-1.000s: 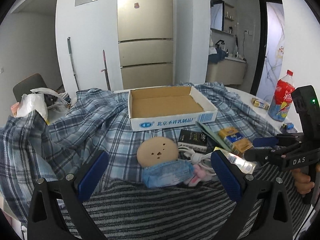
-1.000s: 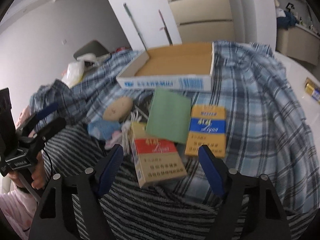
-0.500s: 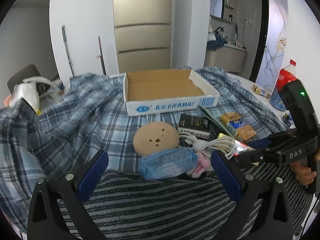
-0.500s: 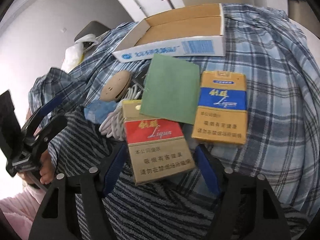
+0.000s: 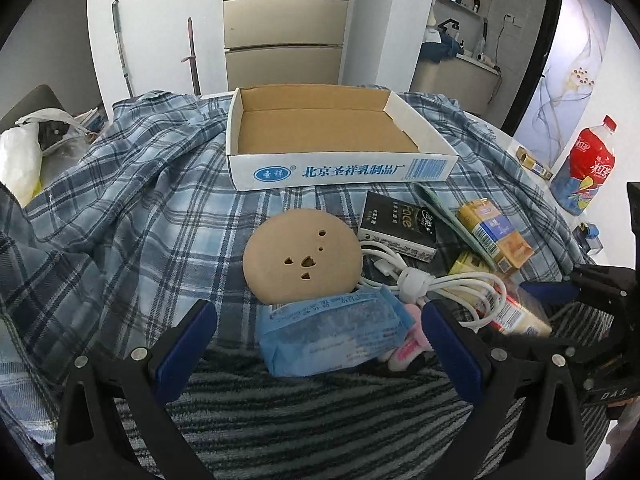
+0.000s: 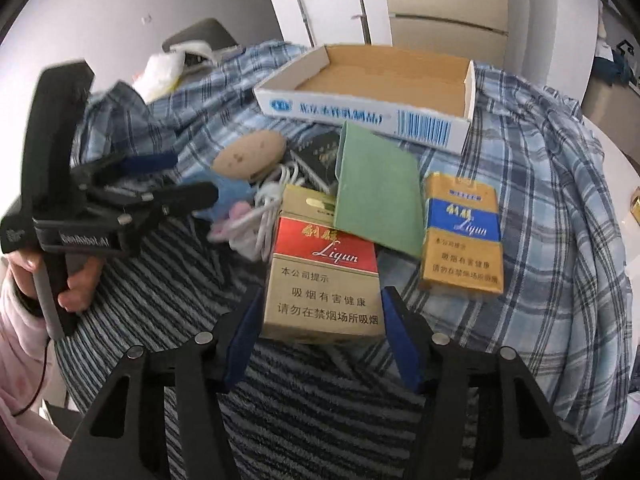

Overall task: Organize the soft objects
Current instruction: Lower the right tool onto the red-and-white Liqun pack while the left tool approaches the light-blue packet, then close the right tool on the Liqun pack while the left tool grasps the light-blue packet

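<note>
My left gripper (image 5: 318, 338) is open, its blue pads either side of a blue tissue pack (image 5: 332, 336) lying on the striped cloth. A tan round sponge (image 5: 302, 256) rests just behind the pack, with a pink soft item (image 5: 404, 354) and a white cable (image 5: 436, 284) to the right. My right gripper (image 6: 322, 338) is open, with its pads flanking the near end of a red and gold cigarette carton (image 6: 324, 272). The open cardboard box (image 5: 332, 136) stands behind, empty.
A green booklet (image 6: 378, 190), a yellow and blue carton (image 6: 464, 232) and a black box (image 5: 400, 222) lie on the plaid cloth (image 5: 140, 200). A red drink bottle (image 5: 586, 168) stands at the right. A white bag (image 5: 20, 156) lies at the far left.
Both grippers have moved forward and down. The left now brackets the blue tissue pack; the right has narrowed and closed in on the red carton.
</note>
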The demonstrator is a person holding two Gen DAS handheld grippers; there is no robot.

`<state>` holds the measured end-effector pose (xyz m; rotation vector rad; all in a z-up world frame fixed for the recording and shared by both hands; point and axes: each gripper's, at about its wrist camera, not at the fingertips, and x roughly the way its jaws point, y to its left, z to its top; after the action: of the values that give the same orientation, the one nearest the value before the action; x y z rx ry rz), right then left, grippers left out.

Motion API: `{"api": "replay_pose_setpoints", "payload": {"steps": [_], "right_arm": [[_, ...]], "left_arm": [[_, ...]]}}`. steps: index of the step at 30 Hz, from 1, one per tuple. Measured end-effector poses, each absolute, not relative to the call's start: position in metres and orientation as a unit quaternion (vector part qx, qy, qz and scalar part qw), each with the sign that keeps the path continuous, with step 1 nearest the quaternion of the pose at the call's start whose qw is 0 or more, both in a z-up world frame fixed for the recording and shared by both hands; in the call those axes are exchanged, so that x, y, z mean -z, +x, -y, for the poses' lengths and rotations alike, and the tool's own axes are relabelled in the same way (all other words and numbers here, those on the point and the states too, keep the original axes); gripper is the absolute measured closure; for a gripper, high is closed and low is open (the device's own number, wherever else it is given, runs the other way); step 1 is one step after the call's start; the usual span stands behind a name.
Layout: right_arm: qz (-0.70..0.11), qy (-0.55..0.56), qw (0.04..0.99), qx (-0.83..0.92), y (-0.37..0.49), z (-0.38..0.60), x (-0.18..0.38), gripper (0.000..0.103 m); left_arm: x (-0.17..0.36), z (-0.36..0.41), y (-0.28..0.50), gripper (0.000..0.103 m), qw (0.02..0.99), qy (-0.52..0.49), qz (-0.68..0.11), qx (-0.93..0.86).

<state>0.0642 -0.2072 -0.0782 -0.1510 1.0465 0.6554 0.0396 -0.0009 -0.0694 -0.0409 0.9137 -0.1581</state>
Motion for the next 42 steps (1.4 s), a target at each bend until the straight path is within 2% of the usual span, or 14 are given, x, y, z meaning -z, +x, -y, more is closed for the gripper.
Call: {"api": "replay_pose_setpoints", "payload": {"steps": [8, 10, 12, 13, 15, 23, 24, 25, 28, 30, 33, 42], "right_arm": [[-0.536, -0.009, 0.784, -0.311, 0.091, 0.213, 0.087, 0.041], [-0.549, 0.005, 0.776, -0.31, 0.095, 0.212, 0.091, 0.041], [-0.549, 0.013, 0.774, -0.315, 0.096, 0.211, 0.091, 0.044], [-0.551, 0.015, 0.772, -0.316, 0.097, 0.209, 0.091, 0.045], [-0.547, 0.014, 0.774, -0.319, 0.094, 0.208, 0.09, 0.046], [-0.498, -0.027, 0.816, -0.293, 0.064, 0.206, 0.067, 0.047], [-0.486, -0.036, 0.826, -0.285, 0.059, 0.206, 0.062, 0.047], [-0.473, -0.046, 0.835, -0.277, 0.055, 0.206, 0.058, 0.047], [-0.432, -0.072, 0.863, -0.252, 0.043, 0.204, 0.044, 0.047], [-0.416, -0.079, 0.872, -0.246, 0.037, 0.201, 0.037, 0.047], [-0.401, -0.082, 0.877, -0.249, 0.03, 0.198, 0.028, 0.047], [-0.331, -0.098, 0.91, -0.228, 0.01, 0.194, 0.001, 0.047]], "left_arm": [[0.08, -0.001, 0.049, 0.001, 0.88, -0.031, -0.467, 0.083], [0.079, -0.002, 0.048, 0.007, 0.88, -0.037, -0.465, 0.091], [0.08, -0.002, 0.048, 0.018, 0.879, -0.039, -0.465, 0.1], [0.079, -0.002, 0.047, 0.019, 0.88, -0.039, -0.463, 0.101], [0.076, -0.004, 0.043, 0.027, 0.886, -0.045, -0.45, 0.103], [0.064, -0.011, 0.032, 0.039, 0.899, -0.069, -0.414, 0.129], [0.06, -0.009, 0.028, 0.06, 0.903, -0.063, -0.404, 0.132], [0.057, -0.008, 0.024, 0.073, 0.908, -0.056, -0.393, 0.13], [0.047, -0.005, 0.016, 0.075, 0.917, -0.053, -0.368, 0.142], [0.044, -0.005, 0.013, 0.091, 0.921, -0.05, -0.356, 0.147], [0.038, -0.002, 0.007, 0.097, 0.926, -0.042, -0.34, 0.156], [0.015, 0.001, -0.02, 0.099, 0.943, -0.005, -0.294, 0.158]]}}
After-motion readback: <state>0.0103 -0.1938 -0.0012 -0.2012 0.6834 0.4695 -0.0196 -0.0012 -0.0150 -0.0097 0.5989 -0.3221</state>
